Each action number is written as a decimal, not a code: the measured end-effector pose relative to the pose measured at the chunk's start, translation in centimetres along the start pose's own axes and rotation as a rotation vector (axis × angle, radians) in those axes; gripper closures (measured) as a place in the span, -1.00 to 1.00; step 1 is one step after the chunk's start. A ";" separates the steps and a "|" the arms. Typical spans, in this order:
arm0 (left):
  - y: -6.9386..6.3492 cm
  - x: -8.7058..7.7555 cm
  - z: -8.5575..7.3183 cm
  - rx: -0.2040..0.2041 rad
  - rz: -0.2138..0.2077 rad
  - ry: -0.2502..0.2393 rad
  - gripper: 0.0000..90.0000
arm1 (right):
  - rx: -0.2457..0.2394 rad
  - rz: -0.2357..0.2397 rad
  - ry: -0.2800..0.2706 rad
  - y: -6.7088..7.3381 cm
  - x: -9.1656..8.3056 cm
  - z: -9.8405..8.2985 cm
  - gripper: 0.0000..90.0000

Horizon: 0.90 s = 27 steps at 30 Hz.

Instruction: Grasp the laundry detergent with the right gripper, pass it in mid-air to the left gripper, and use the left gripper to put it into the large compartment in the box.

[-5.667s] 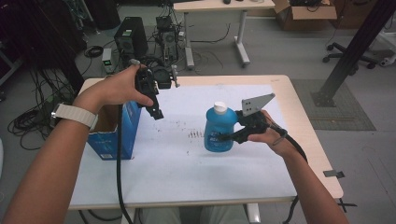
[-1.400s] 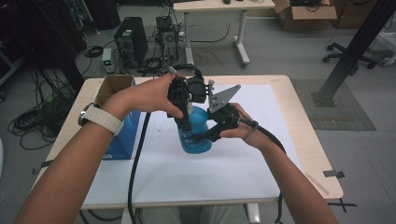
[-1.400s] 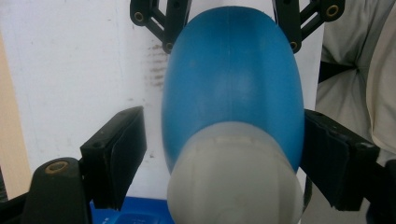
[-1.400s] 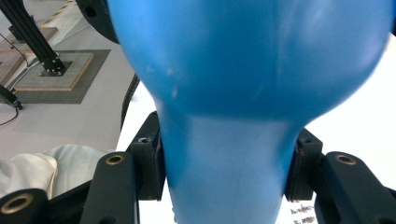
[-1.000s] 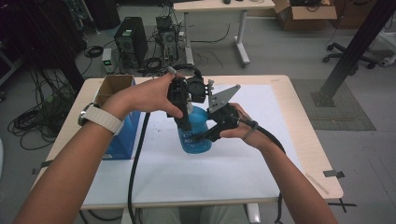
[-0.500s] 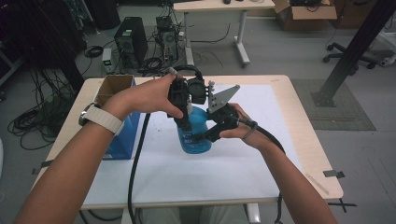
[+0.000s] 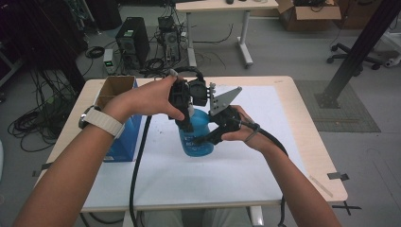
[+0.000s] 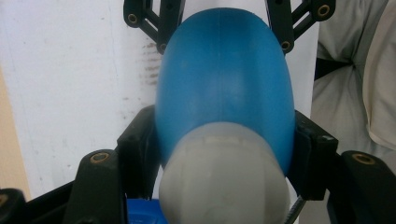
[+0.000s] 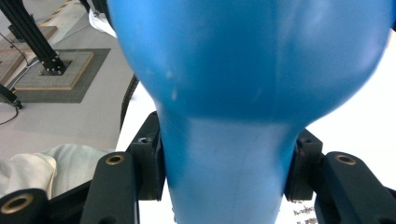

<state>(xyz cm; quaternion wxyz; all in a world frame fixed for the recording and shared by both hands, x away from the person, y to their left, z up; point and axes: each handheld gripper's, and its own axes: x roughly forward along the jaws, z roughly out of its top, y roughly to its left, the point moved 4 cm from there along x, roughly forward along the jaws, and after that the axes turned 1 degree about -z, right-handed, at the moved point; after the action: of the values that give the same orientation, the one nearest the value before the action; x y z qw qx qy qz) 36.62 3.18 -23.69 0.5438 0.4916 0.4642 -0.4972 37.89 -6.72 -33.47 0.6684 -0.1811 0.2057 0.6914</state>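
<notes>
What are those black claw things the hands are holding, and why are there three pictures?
A person holds a black pincher tool in each hand. One picture looks down from above the table. The other two come from small cameras riding on each pincher, looking along its jaws. The left gripper has just been closing and now pinches the blue bottle near its grey cap. The right gripper squeezes the same bottle lower down. A blue cardboard box stands on the table beside the person's left arm.
</notes>
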 end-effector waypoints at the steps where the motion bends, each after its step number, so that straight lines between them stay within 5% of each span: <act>1: 0.0 0.0 0.0 0.001 0.002 0.002 -0.16 | 0.000 0.000 0.000 0.0 0.0 0.0 -0.01; 24: -0.7 -1.0 1.1 -0.007 0.033 0.018 -0.15 | -0.030 -0.008 -0.011 0.5 -0.9 0.4 -0.04; 27: -0.6 -1.1 1.1 -0.014 0.033 0.034 -0.15 | -0.027 -0.031 0.004 0.4 -1.0 0.3 -0.39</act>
<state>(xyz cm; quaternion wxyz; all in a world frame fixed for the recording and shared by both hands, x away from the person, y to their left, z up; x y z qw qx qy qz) 35.91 2.19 -22.56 0.5475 0.5038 0.4684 -0.4766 37.50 -7.45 -32.66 0.6762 -0.1950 0.1947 0.6833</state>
